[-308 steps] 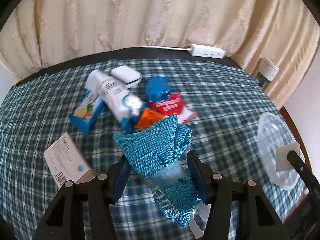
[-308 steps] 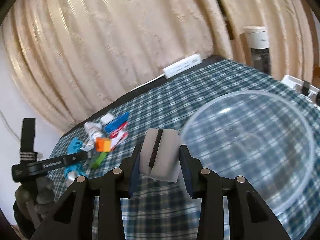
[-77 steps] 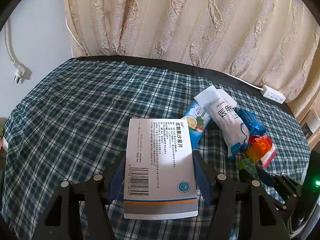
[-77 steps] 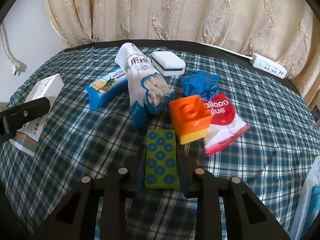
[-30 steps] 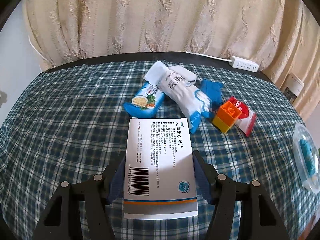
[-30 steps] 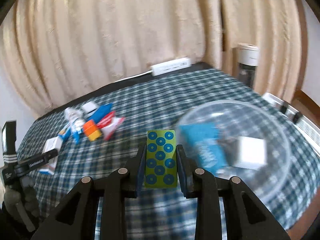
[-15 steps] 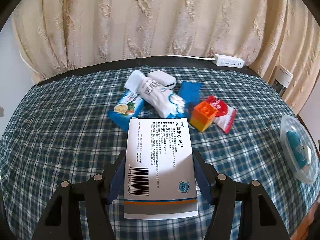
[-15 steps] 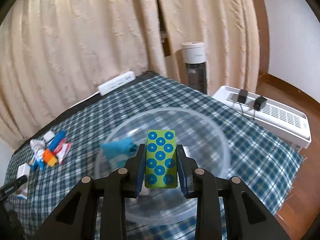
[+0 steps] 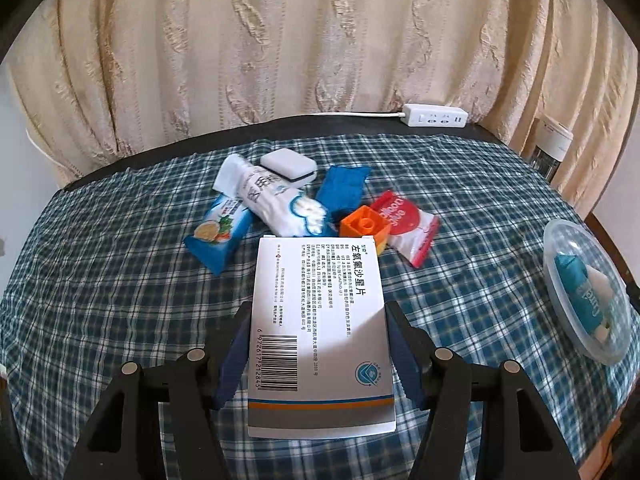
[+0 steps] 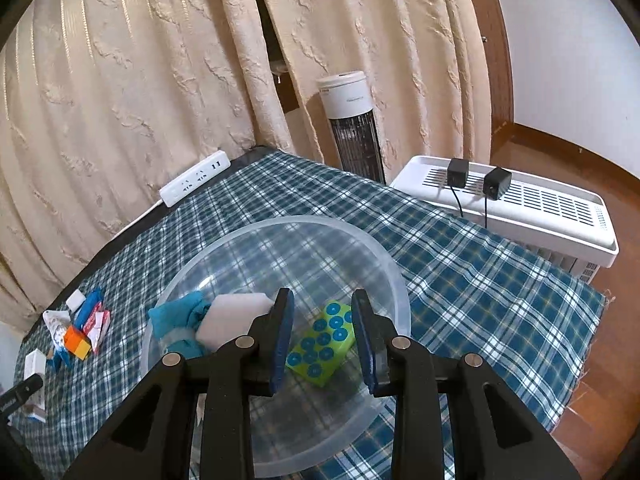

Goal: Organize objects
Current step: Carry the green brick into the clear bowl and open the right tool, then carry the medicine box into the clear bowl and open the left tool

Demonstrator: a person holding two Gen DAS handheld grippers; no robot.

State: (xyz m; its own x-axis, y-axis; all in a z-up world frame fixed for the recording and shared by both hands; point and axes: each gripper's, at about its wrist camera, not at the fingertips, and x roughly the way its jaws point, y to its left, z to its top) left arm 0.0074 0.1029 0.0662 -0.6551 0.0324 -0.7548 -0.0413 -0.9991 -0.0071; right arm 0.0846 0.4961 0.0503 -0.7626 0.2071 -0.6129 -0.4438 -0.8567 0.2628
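The right hand-held gripper hangs just above the clear round plastic bowl, jaws parting and empty; the green rectangular block with blue dots lies loose below them, beside a white sponge block and a teal woven cloth pouch. Three things look sorted. The left hand-held gripper is clamped on a white cardboard medicine box, not yet delivered. Beyond it, an orange toy brick, a red-and-white sachet and other packets wait on the blue plaid-covered desk. Furthest back hang cream curtains.
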